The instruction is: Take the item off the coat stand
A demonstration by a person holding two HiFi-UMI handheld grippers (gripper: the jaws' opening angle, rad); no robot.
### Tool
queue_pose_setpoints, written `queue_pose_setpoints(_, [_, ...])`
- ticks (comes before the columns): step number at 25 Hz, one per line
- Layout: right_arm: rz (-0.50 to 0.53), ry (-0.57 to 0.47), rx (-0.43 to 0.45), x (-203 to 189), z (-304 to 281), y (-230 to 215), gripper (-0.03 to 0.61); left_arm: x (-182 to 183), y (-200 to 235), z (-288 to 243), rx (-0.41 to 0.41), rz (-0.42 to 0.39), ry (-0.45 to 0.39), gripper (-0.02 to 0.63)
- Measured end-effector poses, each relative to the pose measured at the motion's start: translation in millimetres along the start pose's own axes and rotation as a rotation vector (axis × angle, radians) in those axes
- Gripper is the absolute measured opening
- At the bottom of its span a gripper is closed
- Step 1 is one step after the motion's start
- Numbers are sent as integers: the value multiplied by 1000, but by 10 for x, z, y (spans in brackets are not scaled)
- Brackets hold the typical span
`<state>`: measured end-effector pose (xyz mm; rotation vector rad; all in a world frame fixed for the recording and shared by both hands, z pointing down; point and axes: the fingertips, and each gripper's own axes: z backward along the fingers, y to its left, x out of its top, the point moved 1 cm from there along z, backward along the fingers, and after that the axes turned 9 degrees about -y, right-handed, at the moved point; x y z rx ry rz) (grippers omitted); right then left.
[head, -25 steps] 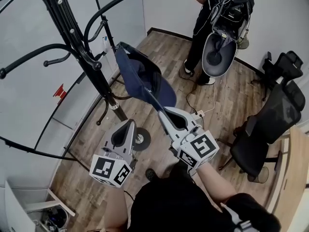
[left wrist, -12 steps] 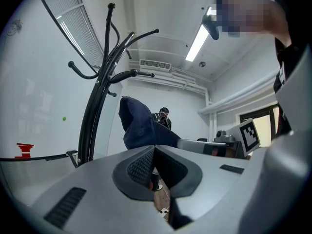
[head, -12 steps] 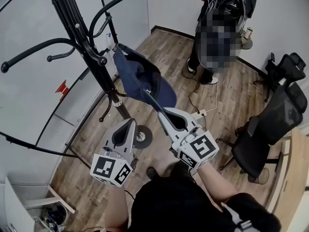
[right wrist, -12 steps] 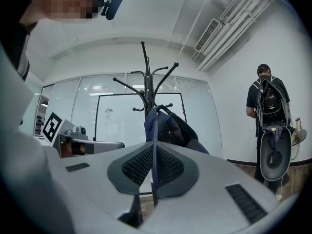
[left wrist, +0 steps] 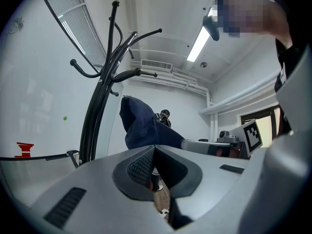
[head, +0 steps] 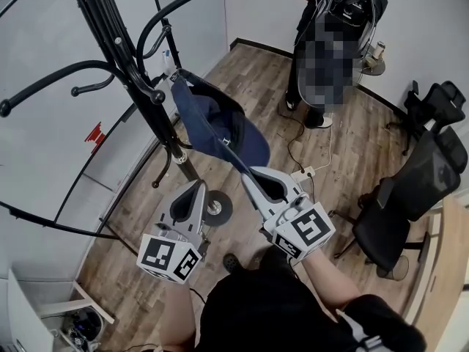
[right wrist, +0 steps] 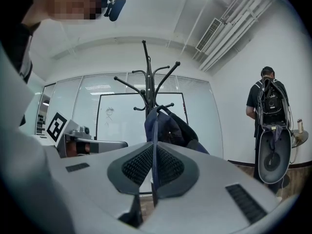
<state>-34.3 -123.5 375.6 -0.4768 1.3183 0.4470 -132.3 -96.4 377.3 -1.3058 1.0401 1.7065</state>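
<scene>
The right tongs (head: 250, 171) are clamped on the brim of the navy cap (head: 212, 119) — its crown up against a lower hook of the black coat stand (head: 121, 46) — while the left tongs (head: 196, 190), jaws together on nothing, hang just beside.

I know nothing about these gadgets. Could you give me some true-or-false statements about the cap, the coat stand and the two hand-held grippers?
1. The right gripper is clamped on the brim of the navy cap. True.
2. The left gripper grips the cap too. False: its jaws are together on nothing, away from the cap.
3. The cap lies on the floor. False: it hangs by a hook of the coat stand.
4. A black office chair stands nearby. True.
</scene>
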Motion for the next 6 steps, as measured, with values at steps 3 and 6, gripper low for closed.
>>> queue_pose_setpoints(3, [3, -3, 1, 15, 8, -9, 43, 4, 1, -15, 1, 1, -2, 14])
queue_pose_setpoints(6, [6, -5, 1, 29, 24, -28, 43, 5, -13, -29, 1, 0, -3, 14])
